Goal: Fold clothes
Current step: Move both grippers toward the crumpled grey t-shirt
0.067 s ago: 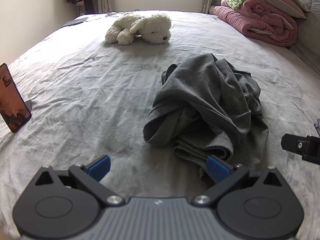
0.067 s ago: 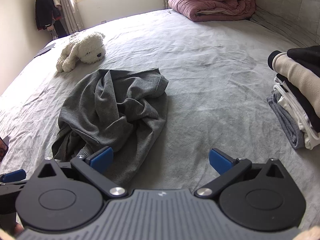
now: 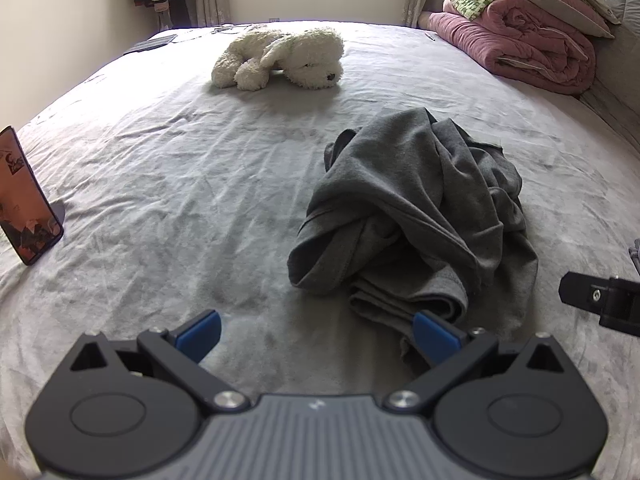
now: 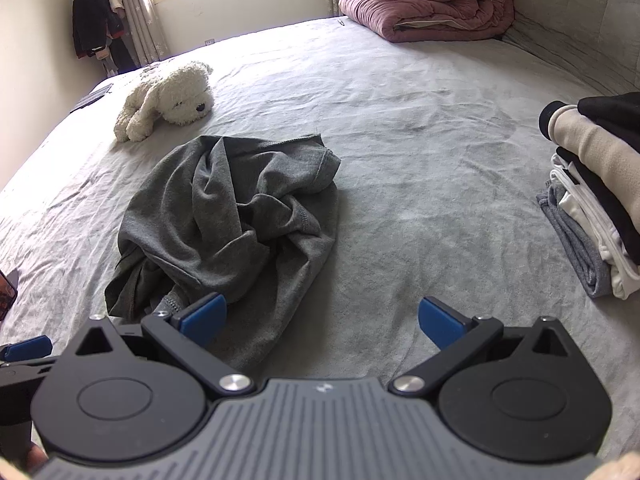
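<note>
Your left gripper (image 3: 316,334) wide, empty; right gripper (image 4: 322,320) wide, empty. Crumpled grey garment (image 3: 416,216) on bed (image 3: 160,184), centre-right of left view. Folded stack (image 4: 596,196) right edge, right view.

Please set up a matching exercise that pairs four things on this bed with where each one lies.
Things:
1. grey garment
2. white plush dog
3. pink quilt
4. folded clothes stack

Places:
A. far corner of the bed, beside the headboard
B. right edge of the right wrist view
C. crumpled in the middle of the bed
D. far side of the bed, towards the window

Pairs: 1-C, 2-D, 3-A, 4-B
</note>
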### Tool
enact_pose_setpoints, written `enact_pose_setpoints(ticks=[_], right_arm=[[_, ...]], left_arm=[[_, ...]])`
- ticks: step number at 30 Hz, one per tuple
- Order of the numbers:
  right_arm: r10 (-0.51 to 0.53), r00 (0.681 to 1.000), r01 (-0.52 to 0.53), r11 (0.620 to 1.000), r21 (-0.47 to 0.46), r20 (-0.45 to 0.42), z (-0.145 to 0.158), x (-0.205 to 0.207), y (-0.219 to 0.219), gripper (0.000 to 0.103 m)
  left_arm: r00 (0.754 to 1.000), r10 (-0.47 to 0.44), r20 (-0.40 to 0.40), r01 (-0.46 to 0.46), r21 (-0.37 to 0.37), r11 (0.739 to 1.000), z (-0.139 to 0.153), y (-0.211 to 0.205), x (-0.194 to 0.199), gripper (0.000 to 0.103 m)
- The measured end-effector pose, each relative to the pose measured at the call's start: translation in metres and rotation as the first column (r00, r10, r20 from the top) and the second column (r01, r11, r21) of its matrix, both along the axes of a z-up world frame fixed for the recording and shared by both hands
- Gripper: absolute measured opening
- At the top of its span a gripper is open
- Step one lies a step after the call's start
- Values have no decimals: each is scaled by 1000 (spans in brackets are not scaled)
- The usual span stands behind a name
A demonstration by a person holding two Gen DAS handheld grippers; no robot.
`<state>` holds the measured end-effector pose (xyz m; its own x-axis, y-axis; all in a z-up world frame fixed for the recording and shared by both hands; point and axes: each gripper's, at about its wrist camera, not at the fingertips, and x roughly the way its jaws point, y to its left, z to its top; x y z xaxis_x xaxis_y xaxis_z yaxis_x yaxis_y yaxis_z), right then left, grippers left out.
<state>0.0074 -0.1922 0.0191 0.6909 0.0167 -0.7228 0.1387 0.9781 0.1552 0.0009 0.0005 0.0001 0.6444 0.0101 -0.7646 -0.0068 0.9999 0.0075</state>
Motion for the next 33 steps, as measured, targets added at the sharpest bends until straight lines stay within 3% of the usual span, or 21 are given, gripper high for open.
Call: enact_pose_setpoints(ticks=[3, 5, 33], right_arm=[[-3, 1000, 3, 1000, -8, -5, 0, -2, -2, 103], [-6, 1000, 6, 998, -69, -3, -1, 0, 13, 103], [45, 999, -47, 995, -92, -22, -8, 3, 24, 103]], left_arm=[[1000, 1, -1, -1, 4, 1000, 0, 1, 1, 103], [1000, 2, -2, -2, 7, 1000, 0, 1, 2, 103], [1000, 30, 2, -30, 23, 999, -1, 9, 5, 103]])
